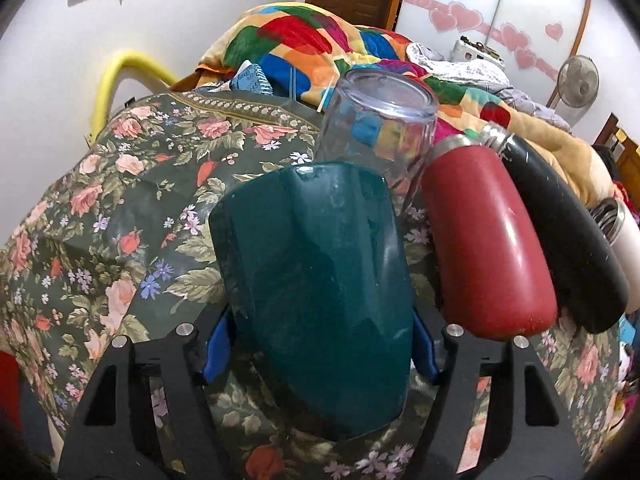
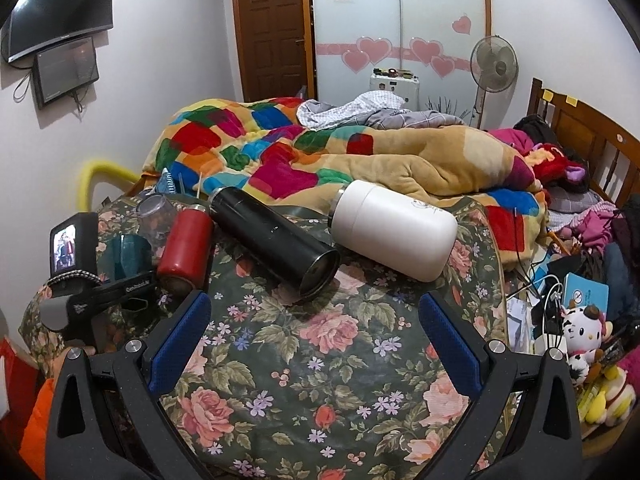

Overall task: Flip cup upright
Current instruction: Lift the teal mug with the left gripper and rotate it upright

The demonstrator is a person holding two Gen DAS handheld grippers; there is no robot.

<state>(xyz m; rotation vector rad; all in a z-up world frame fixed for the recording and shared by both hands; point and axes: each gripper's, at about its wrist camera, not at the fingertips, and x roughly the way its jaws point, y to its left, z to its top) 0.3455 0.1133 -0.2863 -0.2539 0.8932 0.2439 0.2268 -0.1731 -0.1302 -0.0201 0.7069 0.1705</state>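
A dark teal cup (image 1: 316,292) sits between my left gripper's (image 1: 320,346) blue pads, base pointing away from the camera; the pads press its sides. It also shows in the right wrist view (image 2: 126,254), with the left gripper (image 2: 120,286) around it. A clear plastic cup (image 1: 376,136) stands upside down just behind it. My right gripper (image 2: 316,332) is open and empty above the floral cloth (image 2: 304,360), in front of the bottles.
A red bottle (image 1: 484,240), a black bottle (image 2: 276,240) and a white flask (image 2: 394,230) lie on their sides on the cloth. A colourful quilt (image 2: 320,152) is heaped behind. Cables, a box and plush toys (image 2: 580,332) crowd the right edge.
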